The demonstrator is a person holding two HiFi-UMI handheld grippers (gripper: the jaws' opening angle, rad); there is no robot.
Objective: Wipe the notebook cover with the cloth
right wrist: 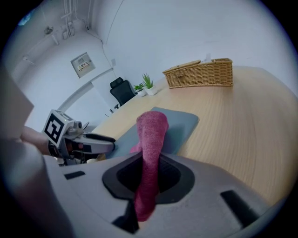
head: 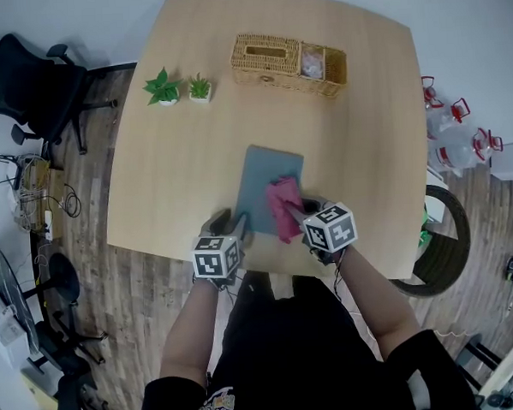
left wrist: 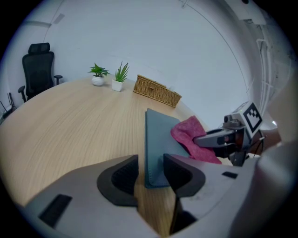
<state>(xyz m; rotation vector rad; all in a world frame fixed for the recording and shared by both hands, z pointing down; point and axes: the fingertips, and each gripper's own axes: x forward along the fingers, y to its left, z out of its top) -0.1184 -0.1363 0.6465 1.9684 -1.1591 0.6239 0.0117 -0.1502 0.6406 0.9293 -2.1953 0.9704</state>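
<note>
Wooden table (head: 168, 162), pale, rounded corners. Work sits at its near edge, just in front of the person.

Notebook (head: 264, 178): grey-blue cover, flat on the table. Its long axis runs away from the person toward the basket (head: 288, 63). The short near edge lies between the two grippers.

Cloth (head: 284, 209): pink, bunched. It drapes over the near right part of the cover and touches it. The far and left parts of the cover are bare.

Right gripper (right wrist: 148, 176): jaws pinched on the cloth, and a fold stands up between them. The notebook lies straight ahead of these jaws, its length running on away from them. This hand is the one placed to wipe.

Left gripper (left wrist: 151, 174): jaws spread, not pressing anything. The notebook's near left corner shows in the gap. The right-hand jaw overlaps the cover edge, and I cannot tell if it touches.

Judgement: the stroke should run forward along the long axis, away from the body. The left gripper is nearer the corner and could steady the notebook. Risk: a light notebook may slide with the cloth.
</note>
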